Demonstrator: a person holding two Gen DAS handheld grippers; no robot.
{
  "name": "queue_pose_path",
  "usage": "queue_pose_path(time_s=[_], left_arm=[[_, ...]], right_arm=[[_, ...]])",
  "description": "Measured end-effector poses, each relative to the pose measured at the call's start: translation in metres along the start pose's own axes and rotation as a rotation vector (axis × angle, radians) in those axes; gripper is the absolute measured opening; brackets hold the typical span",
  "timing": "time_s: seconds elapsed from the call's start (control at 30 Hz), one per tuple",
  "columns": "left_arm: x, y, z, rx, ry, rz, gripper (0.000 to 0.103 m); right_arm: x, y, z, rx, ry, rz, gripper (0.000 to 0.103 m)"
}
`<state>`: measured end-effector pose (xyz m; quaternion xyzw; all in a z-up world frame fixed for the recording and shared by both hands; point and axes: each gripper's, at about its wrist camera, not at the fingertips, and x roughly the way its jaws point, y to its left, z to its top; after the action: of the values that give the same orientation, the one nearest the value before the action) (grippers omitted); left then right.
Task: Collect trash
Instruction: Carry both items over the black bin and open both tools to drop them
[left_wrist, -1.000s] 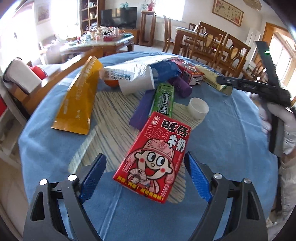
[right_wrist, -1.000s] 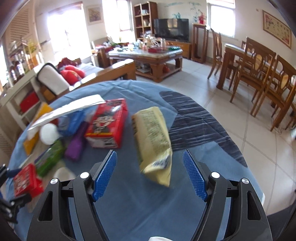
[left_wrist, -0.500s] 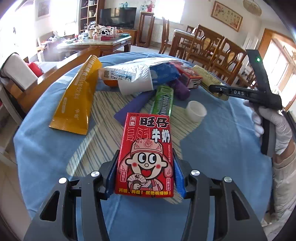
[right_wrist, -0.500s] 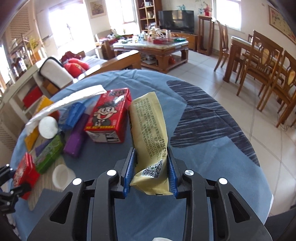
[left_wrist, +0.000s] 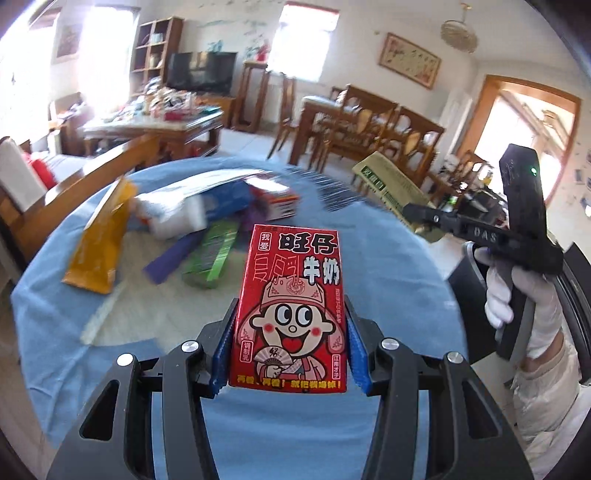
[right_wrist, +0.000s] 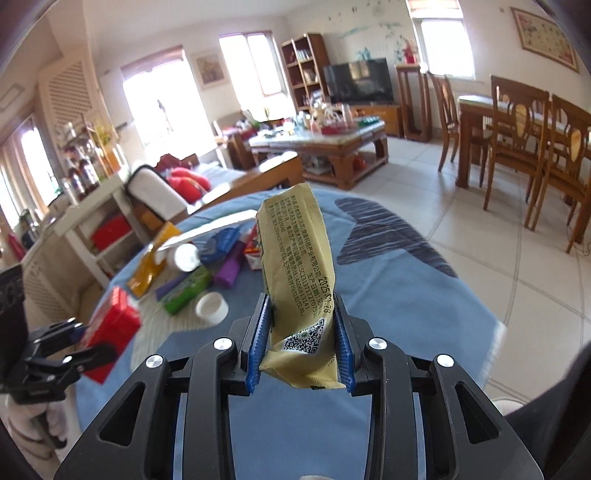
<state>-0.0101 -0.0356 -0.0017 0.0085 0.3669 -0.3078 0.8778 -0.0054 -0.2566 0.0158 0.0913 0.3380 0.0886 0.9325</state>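
The left hand-held gripper (left_wrist: 290, 350) pinches a red milk carton (left_wrist: 291, 310); the right hand-held gripper (right_wrist: 300, 345) pinches a yellow wrapper (right_wrist: 299, 280).

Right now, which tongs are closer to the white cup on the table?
Right, though it's close. The right tongs hold a yellow wrapper just right of the cup; the left tongs, holding a red carton, sit farther to its left.

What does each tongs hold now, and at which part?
Left tongs: red milk carton, gripped by its lower side edges. Right tongs: yellow wrapper, pinched near its bottom end.
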Motion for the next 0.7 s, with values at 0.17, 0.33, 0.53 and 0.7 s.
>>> queue_pose_path(time_s=[0.17,0.33,0.53,0.7], left_arm=[[0.01,-0.053,0.007,0.059,-0.026,-0.087,0.05],[0.033,-0.111,0.011,0.137,-0.001,-0.173,0.05],[0.07,-0.179,0.006,0.224,0.056,-0.281,0.05],[0.102,-0.234,0.003,0.295,0.115,-0.374,0.05]], right_arm=[[-0.06,-0.018,-0.022,-0.013,-0.043,-0.03,0.032],[-0.116,-0.055,-0.048,0.011,-0.089,-0.106,0.032],[-0.176,-0.117,-0.085,0.102,-0.124,-0.211,0.032],[-0.209,-0.171,-0.117,0.195,-0.13,-0.283,0.032]])
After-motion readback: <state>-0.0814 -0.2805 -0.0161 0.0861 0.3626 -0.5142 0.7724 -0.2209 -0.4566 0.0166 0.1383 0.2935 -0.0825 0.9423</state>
